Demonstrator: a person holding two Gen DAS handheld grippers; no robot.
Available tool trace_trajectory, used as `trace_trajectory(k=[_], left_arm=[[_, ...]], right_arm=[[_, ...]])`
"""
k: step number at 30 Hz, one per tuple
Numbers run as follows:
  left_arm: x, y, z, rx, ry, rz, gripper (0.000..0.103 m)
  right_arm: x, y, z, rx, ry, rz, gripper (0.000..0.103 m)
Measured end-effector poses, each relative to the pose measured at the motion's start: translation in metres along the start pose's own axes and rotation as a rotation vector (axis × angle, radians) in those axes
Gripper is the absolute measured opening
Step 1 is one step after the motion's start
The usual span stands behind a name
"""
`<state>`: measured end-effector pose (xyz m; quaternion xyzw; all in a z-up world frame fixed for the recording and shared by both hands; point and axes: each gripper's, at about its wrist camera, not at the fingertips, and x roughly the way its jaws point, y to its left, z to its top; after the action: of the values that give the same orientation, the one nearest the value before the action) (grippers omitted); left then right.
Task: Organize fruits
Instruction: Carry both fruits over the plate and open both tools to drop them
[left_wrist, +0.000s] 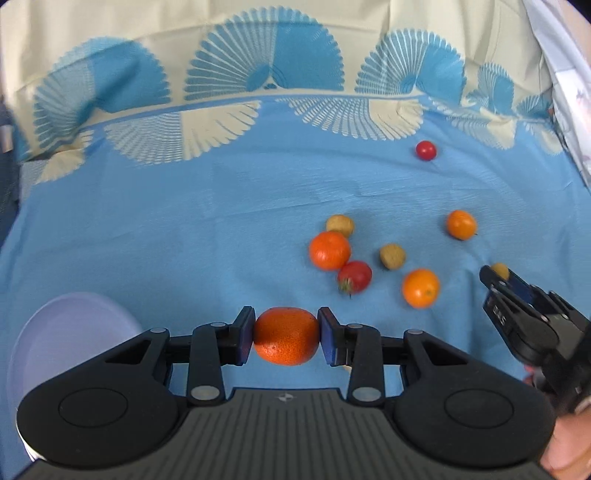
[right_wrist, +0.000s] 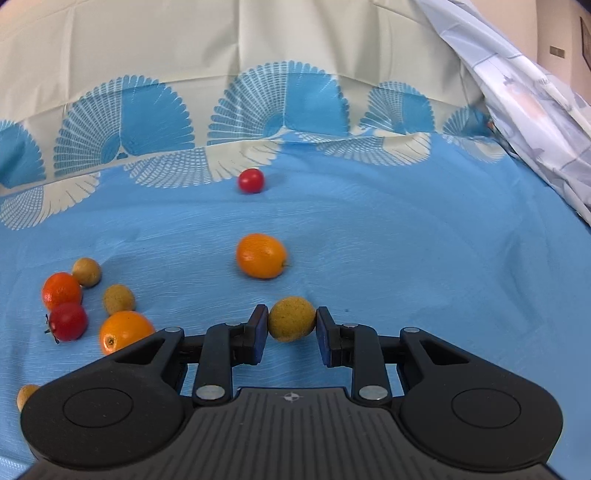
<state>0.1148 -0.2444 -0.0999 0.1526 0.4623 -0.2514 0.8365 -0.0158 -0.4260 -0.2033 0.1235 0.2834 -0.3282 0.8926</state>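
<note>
My left gripper (left_wrist: 286, 334) is shut on an orange mandarin (left_wrist: 286, 335), lifted above the blue cloth. My right gripper (right_wrist: 291, 325) is shut on a tan longan (right_wrist: 291, 318) low over the cloth; the same gripper (left_wrist: 498, 278) shows at the right of the left wrist view with the longan (left_wrist: 500, 270) between its pads. Loose on the cloth lie a mandarin (left_wrist: 329, 250), a red tomato (left_wrist: 354, 277), two longans (left_wrist: 340, 225) (left_wrist: 392, 256), two orange kumquats (left_wrist: 420, 288) (left_wrist: 461, 224) and a far cherry tomato (left_wrist: 426, 150).
A pale lilac plate (left_wrist: 66, 332) sits at the lower left of the left wrist view. Crumpled white patterned fabric (right_wrist: 535, 110) rises along the right side. Another longan (right_wrist: 26, 395) lies at the near left. A hand (left_wrist: 565, 454) holds the right gripper.
</note>
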Motion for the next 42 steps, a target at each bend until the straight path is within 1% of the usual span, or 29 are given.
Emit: trace_trajectory(k=[4, 8, 10, 12, 14, 17, 21, 26, 31, 36, 42], left_arm=[[-0.042, 0.019, -0.021, -0.041, 0.006, 0.026, 0.041], [-0.085, 0.051, -0.045, -0.093, -0.006, 0.079, 0.041], [-0.104, 0.069, -0.06, -0.121, -0.004, 0.11, 0.041], [-0.121, 0.087, -0.075, -0.146, 0.004, 0.125, 0.041], [-0.138, 0.106, -0.091, -0.177, 0.007, 0.129, 0.041], [-0.161, 0.131, -0.116, -0.216, -0.01, 0.137, 0.041], [-0.186, 0.159, -0.143, -0.275, -0.039, 0.131, 0.041], [-0.206, 0.184, -0.163, -0.317, -0.077, 0.131, 0.041], [-0.216, 0.204, -0.173, -0.349, -0.11, 0.135, 0.041], [-0.217, 0.216, -0.173, -0.373, -0.126, 0.129, 0.041], [-0.208, 0.226, -0.169, -0.39, -0.123, 0.124, 0.041]], right_arm=[[-0.034, 0.003, 0.005, 0.009, -0.013, 0.042, 0.029], [-0.09, 0.019, 0.006, -0.026, -0.039, 0.129, 0.029], [-0.119, 0.03, 0.001, -0.046, -0.02, 0.187, 0.029], [-0.146, 0.044, -0.006, -0.078, 0.009, 0.251, 0.029], [-0.173, 0.061, -0.014, -0.116, 0.029, 0.306, 0.029], [-0.209, 0.089, -0.025, -0.18, 0.049, 0.387, 0.029], [-0.245, 0.121, -0.036, -0.223, 0.09, 0.479, 0.029], [-0.272, 0.158, -0.039, -0.245, 0.131, 0.534, 0.029], [-0.289, 0.18, -0.039, -0.291, 0.132, 0.554, 0.029], [-0.296, 0.193, -0.04, -0.336, 0.125, 0.558, 0.029], [-0.292, 0.203, -0.038, -0.357, 0.128, 0.551, 0.029]])
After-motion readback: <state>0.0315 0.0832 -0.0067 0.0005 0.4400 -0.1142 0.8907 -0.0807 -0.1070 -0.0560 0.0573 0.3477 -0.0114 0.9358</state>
